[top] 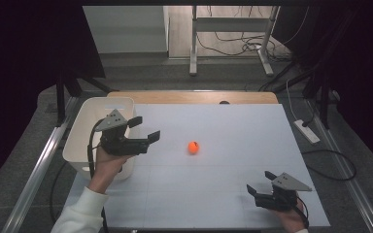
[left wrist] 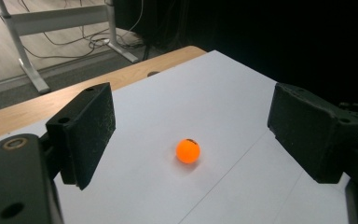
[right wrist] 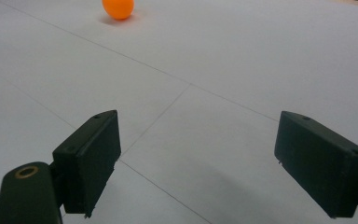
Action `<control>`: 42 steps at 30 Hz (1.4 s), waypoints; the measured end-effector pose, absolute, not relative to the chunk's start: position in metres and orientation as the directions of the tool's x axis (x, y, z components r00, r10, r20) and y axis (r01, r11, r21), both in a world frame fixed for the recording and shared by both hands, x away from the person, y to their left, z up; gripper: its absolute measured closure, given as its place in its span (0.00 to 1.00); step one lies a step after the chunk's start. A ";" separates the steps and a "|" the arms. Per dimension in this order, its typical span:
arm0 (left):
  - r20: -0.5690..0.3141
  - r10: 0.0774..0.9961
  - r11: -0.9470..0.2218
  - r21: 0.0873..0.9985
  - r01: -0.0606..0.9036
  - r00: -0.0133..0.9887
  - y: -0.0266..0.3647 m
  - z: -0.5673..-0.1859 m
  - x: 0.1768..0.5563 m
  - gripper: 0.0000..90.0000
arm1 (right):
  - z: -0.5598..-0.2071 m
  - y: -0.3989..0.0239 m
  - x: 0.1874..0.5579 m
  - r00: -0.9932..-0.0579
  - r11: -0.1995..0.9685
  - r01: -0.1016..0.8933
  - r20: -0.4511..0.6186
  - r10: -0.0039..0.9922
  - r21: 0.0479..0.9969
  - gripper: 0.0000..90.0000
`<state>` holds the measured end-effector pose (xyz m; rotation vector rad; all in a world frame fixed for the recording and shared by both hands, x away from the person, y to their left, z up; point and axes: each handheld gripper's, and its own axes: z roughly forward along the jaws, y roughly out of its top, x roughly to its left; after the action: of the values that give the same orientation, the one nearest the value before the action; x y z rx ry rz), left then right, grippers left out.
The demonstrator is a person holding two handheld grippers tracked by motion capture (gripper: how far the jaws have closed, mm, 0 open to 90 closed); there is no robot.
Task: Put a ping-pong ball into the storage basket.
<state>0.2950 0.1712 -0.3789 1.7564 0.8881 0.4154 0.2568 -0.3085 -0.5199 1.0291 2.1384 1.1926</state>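
Observation:
A small orange ball (top: 193, 147) lies alone near the middle of the white table top (top: 233, 126). My left gripper (top: 144, 129) hovers to the ball's left, over the edge of a white bin, open and pointing toward the ball. In the left gripper view the ball (left wrist: 188, 150) rests on the table ahead, framed between the two spread jaws, apart from both. My right gripper (top: 261, 182) sits low at the table's front right, open with nothing between its jaws. The right gripper view shows the ball (right wrist: 118, 8) far off at the top left.
A white plastic bin (top: 93, 131) stands at the table's left edge, partly under my left hand. A wooden strip (top: 194, 97) runs along the far edge. Beyond are floor cables and a desk frame (top: 233, 34). A power strip (top: 307, 131) lies on the floor at right.

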 end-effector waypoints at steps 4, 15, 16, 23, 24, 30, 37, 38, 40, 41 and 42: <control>-0.136 0.737 -0.163 0.915 0.369 0.663 0.166 -0.381 0.297 0.18 | -0.520 -0.309 0.258 -0.600 0.333 0.380 -0.044 0.799 0.863 0.16; -0.132 0.727 -0.192 0.903 0.385 0.674 0.149 -0.388 0.304 0.18 | -0.520 -0.307 0.261 -0.606 0.328 0.379 -0.036 0.794 0.865 0.16; -0.132 0.726 -0.194 0.902 0.385 0.675 0.148 -0.388 0.304 0.18 | -0.520 -0.307 0.261 -0.607 0.328 0.379 -0.035 0.794 0.865 0.16; -0.127 0.726 -0.211 0.894 0.395 0.676 0.139 -0.393 0.310 0.18 | -0.520 -0.307 0.266 -0.609 0.316 0.382 -0.021 0.793 0.868 0.16; -0.127 0.725 -0.215 0.891 0.399 0.677 0.137 -0.395 0.311 0.18 | -0.519 -0.307 0.267 -0.612 0.319 0.383 -0.021 0.791 0.867 0.16; -0.131 0.724 -0.226 0.882 0.413 0.677 0.129 -0.400 0.318 0.18 | -0.519 -0.307 0.265 -0.621 0.318 0.381 -0.015 0.784 0.868 0.16; -0.129 0.732 -0.239 0.870 0.430 0.669 0.123 -0.405 0.324 0.18 | -0.519 -0.308 0.265 -0.627 0.319 0.376 -0.014 0.779 0.870 0.16; -0.121 0.737 -0.247 0.867 0.433 0.665 0.122 -0.406 0.326 0.18 | -0.518 -0.308 0.265 -0.630 0.320 0.375 -0.014 0.777 0.870 0.16; -0.125 0.742 -0.248 0.861 0.443 0.659 0.121 -0.409 0.329 0.18 | -0.518 -0.307 0.265 -0.637 0.330 0.369 -0.023 0.771 0.869 0.16; -0.130 0.744 -0.246 0.859 0.449 0.656 0.120 -0.410 0.330 0.18 | -0.518 -0.306 0.265 -0.638 0.330 0.368 -0.022 0.770 0.869 0.16; -0.132 0.748 -0.244 0.857 0.455 0.651 0.119 -0.413 0.332 0.18 | -0.518 -0.305 0.265 -0.642 0.334 0.365 -0.025 0.766 0.869 0.16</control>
<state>0.3317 0.1190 -0.4125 1.8903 0.9494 0.3756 0.2645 -0.3052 -0.5183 0.9936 2.1705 1.2458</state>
